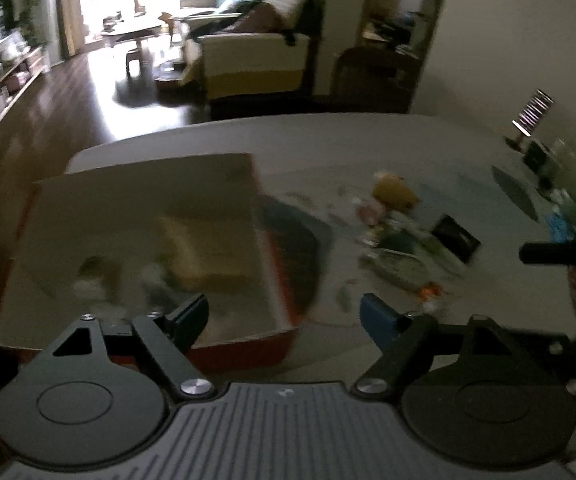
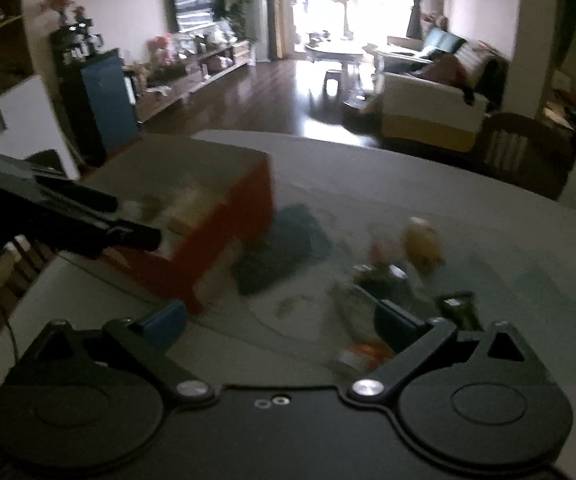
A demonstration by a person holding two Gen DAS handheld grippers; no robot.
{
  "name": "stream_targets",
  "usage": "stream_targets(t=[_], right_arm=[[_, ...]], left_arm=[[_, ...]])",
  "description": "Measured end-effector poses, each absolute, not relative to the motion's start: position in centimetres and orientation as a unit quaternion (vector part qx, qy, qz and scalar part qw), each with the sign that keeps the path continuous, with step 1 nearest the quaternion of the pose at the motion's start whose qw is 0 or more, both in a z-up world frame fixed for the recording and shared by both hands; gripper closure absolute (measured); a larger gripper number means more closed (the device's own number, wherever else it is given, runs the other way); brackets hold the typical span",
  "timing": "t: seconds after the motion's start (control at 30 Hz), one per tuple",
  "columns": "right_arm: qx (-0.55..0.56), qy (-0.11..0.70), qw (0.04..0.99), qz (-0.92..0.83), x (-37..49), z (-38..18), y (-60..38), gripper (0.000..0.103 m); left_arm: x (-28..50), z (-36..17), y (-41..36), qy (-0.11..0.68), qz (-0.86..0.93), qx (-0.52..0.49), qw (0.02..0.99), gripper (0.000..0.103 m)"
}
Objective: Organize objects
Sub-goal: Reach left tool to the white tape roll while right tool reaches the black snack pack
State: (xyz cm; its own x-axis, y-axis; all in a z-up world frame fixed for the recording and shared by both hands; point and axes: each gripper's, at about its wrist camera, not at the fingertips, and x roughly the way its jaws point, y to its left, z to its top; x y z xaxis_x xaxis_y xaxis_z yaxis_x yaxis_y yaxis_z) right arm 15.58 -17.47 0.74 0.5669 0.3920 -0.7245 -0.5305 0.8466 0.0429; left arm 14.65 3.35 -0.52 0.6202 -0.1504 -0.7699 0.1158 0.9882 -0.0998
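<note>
A red box [image 1: 275,276] with a pale inside stands on the table at the left, holding a tan block [image 1: 203,248] and some small blurred items. My left gripper [image 1: 288,316] is open over the box's near right corner, nothing between its fingers. Right of the box lies a blurred heap of small objects: a yellow toy [image 1: 394,194], a black case [image 1: 456,238], a small orange piece [image 1: 428,292]. In the right wrist view my right gripper [image 2: 279,320] is open above the table, with the red box [image 2: 223,236] ahead left and the yellow toy [image 2: 422,242] ahead right.
A dark teal mat [image 2: 283,248] lies beside the box. The left gripper's body [image 2: 87,220] reaches over the box from the left. More clutter [image 1: 548,176] sits at the table's far right. A chair [image 2: 524,152] and sofa [image 2: 432,112] stand beyond the table [image 1: 368,148].
</note>
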Motion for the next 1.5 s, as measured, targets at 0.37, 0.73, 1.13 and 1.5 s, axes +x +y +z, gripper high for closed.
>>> stream_targets(t=[0.37, 0.73, 1.13, 1.5], right_arm=[[-0.080, 0.417, 0.881, 0.209, 17.6, -2.4, -25.5, 0.003], [-0.071, 0.436, 0.879, 0.180, 21.8, -5.5, -30.3, 0.004], [-0.083, 0.455, 0.873, 0.155, 27.4, -9.2, -31.5, 0.009], [-0.078, 0.478, 0.861, 0.152, 31.0, -11.9, -31.5, 0.018]], left_arm=[[15.7, -5.0, -5.5, 0.446, -0.110, -0.012, 0.888, 0.015], [17.5, -9.3, -10.2, 0.448, -0.082, -0.002, 0.890, 0.001], [19.0, -12.1, -13.2, 0.451, -0.056, -0.009, 0.891, 0.001], [19.9, -14.3, -14.7, 0.462, -0.025, -0.003, 0.886, 0.001]])
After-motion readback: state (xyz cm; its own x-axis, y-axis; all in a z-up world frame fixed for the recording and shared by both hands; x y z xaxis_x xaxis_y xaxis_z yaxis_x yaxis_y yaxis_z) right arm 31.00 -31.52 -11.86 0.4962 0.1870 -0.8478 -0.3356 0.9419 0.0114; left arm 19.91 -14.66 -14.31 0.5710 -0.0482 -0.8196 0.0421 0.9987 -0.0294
